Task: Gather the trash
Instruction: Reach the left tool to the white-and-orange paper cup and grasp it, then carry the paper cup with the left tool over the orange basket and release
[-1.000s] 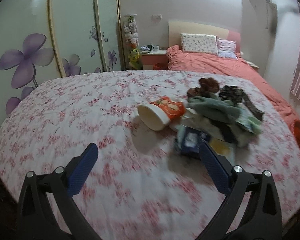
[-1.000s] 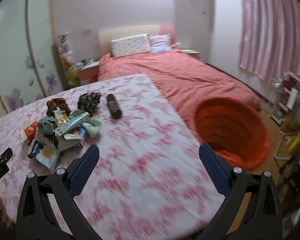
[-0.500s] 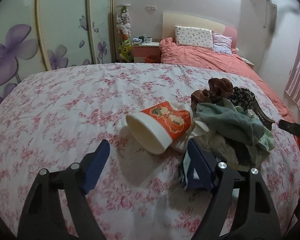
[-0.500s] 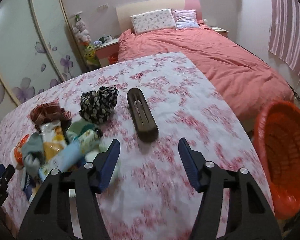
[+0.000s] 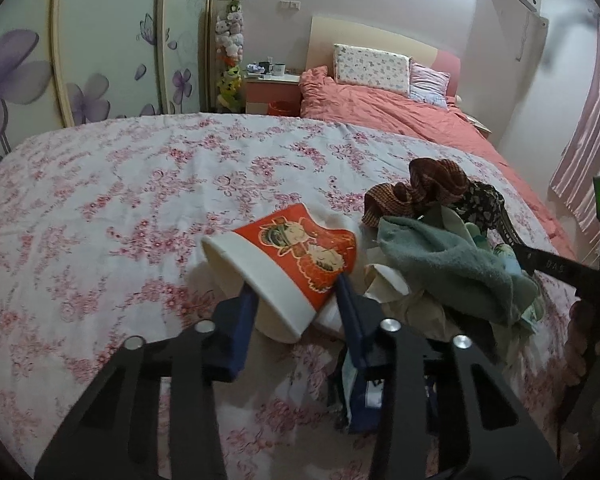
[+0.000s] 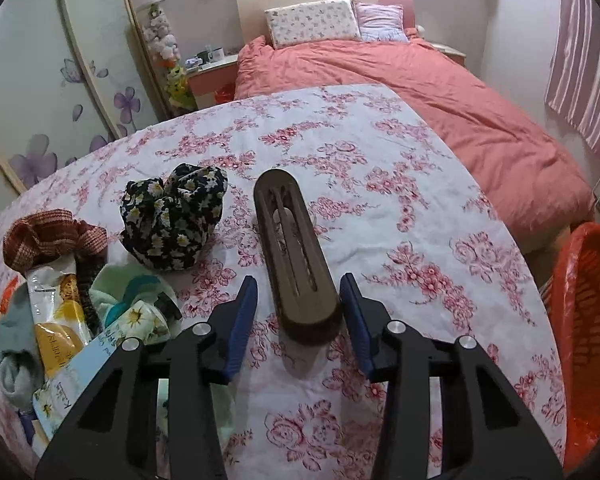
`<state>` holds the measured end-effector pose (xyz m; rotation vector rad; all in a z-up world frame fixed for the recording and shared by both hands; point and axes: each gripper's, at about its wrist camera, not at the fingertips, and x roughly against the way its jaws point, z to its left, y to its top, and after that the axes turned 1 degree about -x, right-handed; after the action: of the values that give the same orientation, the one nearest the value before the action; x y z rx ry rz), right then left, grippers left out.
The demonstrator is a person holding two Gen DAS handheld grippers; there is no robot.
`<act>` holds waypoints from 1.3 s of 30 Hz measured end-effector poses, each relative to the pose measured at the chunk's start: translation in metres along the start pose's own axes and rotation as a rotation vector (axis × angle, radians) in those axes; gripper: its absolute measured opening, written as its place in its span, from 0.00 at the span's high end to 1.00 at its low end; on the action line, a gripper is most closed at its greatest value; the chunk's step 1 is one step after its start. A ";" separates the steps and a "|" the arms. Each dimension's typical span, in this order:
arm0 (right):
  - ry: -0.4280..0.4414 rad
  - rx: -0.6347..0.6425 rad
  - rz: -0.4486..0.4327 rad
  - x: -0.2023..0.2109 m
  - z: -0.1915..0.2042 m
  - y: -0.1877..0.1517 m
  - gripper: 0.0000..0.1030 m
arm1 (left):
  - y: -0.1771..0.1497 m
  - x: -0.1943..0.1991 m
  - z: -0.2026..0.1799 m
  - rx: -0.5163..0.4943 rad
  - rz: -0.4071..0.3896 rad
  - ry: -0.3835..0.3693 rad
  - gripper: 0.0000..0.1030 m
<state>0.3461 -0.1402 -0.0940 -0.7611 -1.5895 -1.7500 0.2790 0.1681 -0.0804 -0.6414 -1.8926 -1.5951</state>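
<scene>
Left wrist: paper cup [image 5: 296, 264], green towel [image 5: 448, 256] beside

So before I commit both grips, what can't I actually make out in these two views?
- Left wrist view: whether the left gripper, jaws closing, touches the paper cup; its right finger is hidden behind the cup.
- Left wrist view: the blue packet, hidden by the gripper frame.
- Right wrist view: the orange basket, cut off by the edge.
- Right wrist view: the brown slotted case, nearest the closing right gripper; slot contents too small.
</scene>
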 end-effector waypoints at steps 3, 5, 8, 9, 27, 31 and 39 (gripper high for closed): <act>-0.024 0.036 -0.006 -0.004 0.008 0.002 0.65 | 0.001 -0.003 0.001 0.016 0.001 -0.013 0.78; -0.025 0.042 -0.006 -0.004 0.009 0.003 0.68 | 0.001 -0.003 0.002 0.020 -0.003 -0.012 0.86; -0.009 0.035 -0.007 -0.002 0.005 0.002 0.68 | 0.004 0.000 0.004 0.016 -0.019 -0.006 0.93; -0.005 0.034 -0.008 -0.001 0.004 0.002 0.68 | 0.005 0.002 0.005 0.014 -0.026 0.000 0.93; 0.025 -0.008 -0.078 0.054 -0.021 -0.017 0.68 | 0.017 0.058 -0.015 -0.010 -0.135 -0.035 0.94; 0.032 -0.027 -0.112 0.077 -0.035 -0.024 0.68 | 0.017 0.075 -0.032 -0.031 -0.160 -0.068 0.94; 0.018 -0.058 -0.176 0.117 -0.064 -0.040 0.68 | 0.013 0.106 -0.087 -0.082 -0.188 -0.187 0.94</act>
<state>0.2415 -0.2109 -0.0339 -0.6464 -1.6421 -1.9301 0.2226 0.0841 0.0130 -0.6855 -2.0846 -1.7920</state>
